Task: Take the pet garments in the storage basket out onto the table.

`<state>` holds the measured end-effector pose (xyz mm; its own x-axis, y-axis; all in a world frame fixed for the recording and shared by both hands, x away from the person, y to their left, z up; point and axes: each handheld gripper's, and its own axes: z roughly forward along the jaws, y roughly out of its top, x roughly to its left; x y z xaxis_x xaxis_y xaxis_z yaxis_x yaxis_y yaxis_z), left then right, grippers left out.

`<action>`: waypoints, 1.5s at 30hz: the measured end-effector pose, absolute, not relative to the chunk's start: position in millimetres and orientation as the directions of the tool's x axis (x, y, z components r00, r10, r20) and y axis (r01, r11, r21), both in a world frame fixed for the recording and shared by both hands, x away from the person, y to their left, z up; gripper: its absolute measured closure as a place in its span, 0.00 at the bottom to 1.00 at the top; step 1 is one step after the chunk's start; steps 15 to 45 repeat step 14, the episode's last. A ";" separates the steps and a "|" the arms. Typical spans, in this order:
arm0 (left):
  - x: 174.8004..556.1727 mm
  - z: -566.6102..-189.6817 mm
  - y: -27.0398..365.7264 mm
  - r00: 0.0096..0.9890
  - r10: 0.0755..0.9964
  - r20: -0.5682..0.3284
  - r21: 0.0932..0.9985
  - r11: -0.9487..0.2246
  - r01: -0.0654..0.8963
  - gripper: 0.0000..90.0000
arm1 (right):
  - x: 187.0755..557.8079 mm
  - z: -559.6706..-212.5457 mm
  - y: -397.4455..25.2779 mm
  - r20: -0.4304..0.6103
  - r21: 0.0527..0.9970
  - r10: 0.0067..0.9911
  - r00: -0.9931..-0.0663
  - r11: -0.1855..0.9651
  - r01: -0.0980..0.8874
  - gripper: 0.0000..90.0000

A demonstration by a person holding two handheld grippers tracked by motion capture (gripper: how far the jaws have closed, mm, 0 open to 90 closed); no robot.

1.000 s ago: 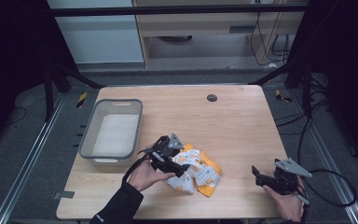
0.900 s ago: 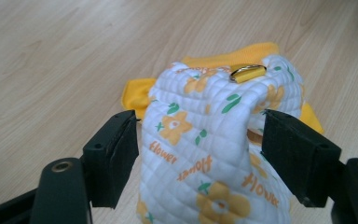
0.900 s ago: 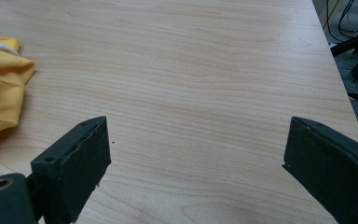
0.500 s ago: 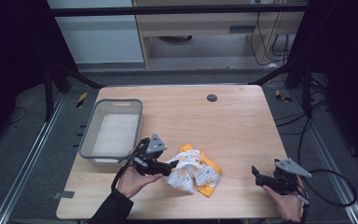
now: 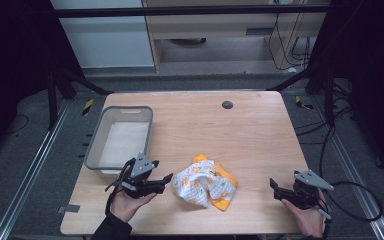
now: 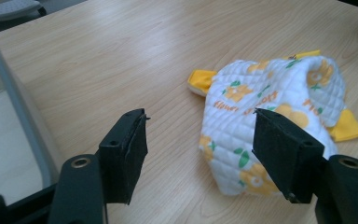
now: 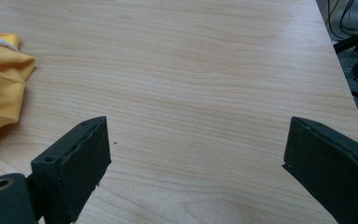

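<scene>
**Cloth not in the tub yet, both grippers empty**

Since nothing is being pinched right now, the job looks like it's barely started, at least going by how things lie. The crumpled white quilted cloth with orange flower print and yellow edging (image 5: 204, 186) sits loose on the light wooden table (image 5: 250, 135), down toward the 6 o'clock edge in the high view. The left gripper (image 5: 166, 181) is just beside it at its 9 o'clock, jaws spread wide and pointing at it, not touching. In the left gripper view the cloth (image 6: 279, 116) lies ahead between the two black jaws and a bit to the right, so it's lined up for a grab.

The grey rectangular plastic tub (image 5: 121, 137) stands at about 10 o'clock from the cloth, near the left table edge, with nothing visible inside but its pale bottom.

The right gripper (image 5: 276, 189) rests well apart at the cloth's 3 o'clock, jaws also spread, holding nothing.

Best guess: if the cloth is meant for the tub, the grab, lift and drop are all left to do.
</scene>
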<state>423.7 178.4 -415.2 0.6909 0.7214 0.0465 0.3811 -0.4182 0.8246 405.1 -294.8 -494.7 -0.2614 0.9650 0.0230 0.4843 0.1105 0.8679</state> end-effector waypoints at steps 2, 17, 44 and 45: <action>419.4 -419.4 187.5 0.674 0.737 0.044 0.832 -0.401 0.384 0.41 | 404.5 -494.8 -294.6 0.026 0.868 0.965 -0.262 0.108 0.484 0.08; 400.9 -438.9 224.1 0.623 0.781 0.028 0.844 -0.353 0.404 0.42 | 402.4 -494.9 -293.8 0.023 0.868 0.963 -0.268 0.113 0.483 0.08; 400.9 -438.9 224.1 0.623 0.781 0.028 0.844 -0.353 0.404 0.42 | 402.4 -494.9 -293.8 0.023 0.868 0.963 -0.268 0.113 0.483 0.08; 400.9 -438.9 224.1 0.623 0.781 0.028 0.844 -0.353 0.404 0.42 | 402.4 -494.9 -293.8 0.023 0.868 0.963 -0.268 0.113 0.483 0.08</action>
